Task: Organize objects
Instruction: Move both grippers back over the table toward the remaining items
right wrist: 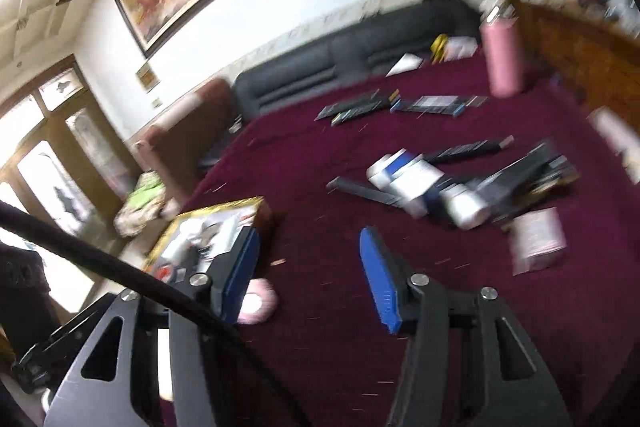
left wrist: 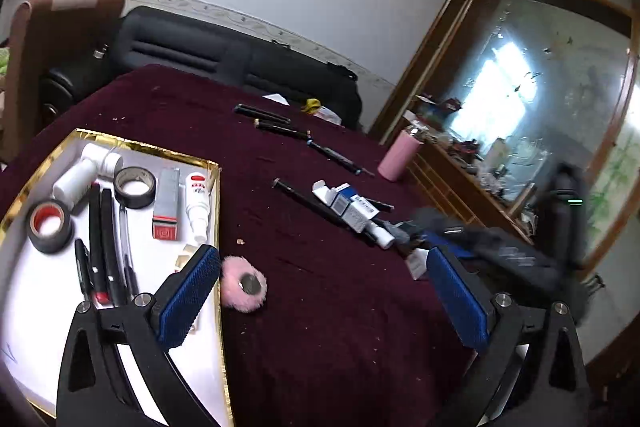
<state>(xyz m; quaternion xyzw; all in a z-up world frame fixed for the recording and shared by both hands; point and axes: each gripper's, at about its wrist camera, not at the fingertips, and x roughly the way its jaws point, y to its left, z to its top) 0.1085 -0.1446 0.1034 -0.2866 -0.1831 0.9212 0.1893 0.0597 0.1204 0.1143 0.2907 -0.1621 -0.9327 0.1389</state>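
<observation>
Maroon cloth covered the counter [left wrist: 320, 307], and the sorting looked roughly half done. A gold-rimmed tray [left wrist: 218, 227] already held two tape rolls [left wrist: 50, 225], white bottles, pens and a grey box. Left out were a pile of boxes and tubes [left wrist: 354, 207], several dark pens [left wrist: 276, 123] and a pink fluffy ball [left wrist: 244, 285]. The left tool [left wrist: 324, 267] hung released, its jaws spread wide and empty: the tray lay under its left finger, the ball just beside that finger, the pile ahead and right. The right tool [right wrist: 308, 267] was likewise unclenched and empty, with the pile ahead of it to the right.
</observation>
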